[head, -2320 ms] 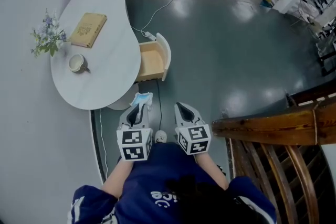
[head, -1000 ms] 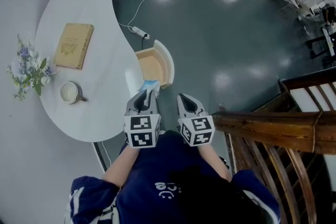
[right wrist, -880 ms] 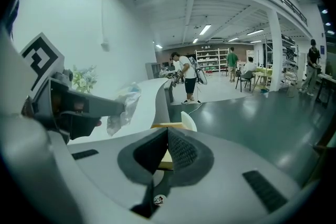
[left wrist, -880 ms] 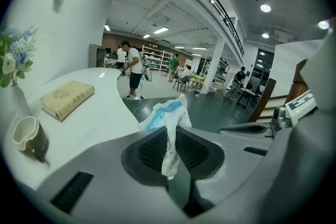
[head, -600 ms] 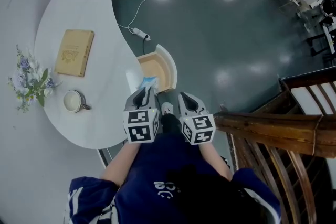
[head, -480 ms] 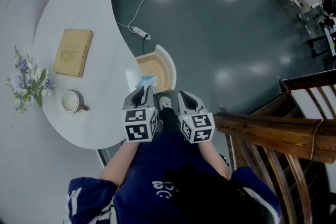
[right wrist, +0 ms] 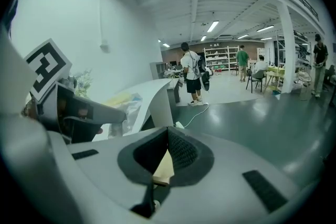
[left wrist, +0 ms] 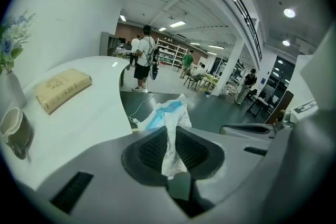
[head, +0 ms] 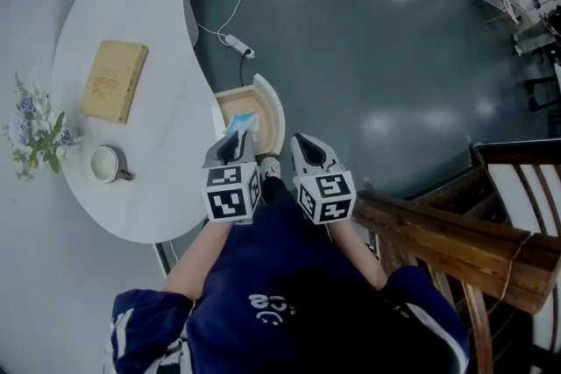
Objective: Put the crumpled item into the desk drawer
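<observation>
The left tongs [head: 237, 138] pinch the crumpled item [head: 244, 123] by its tail, holding it just above the open drawer [head: 274, 105] at the table's [head: 166, 171] edge, likely for dropping in. The right tongs [head: 307, 155] hang nearly closed and empty.

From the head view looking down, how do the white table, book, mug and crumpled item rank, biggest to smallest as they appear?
1. white table
2. book
3. mug
4. crumpled item, though it is partly hidden and held nearer the camera, so its place against the mug is unsure.
</observation>
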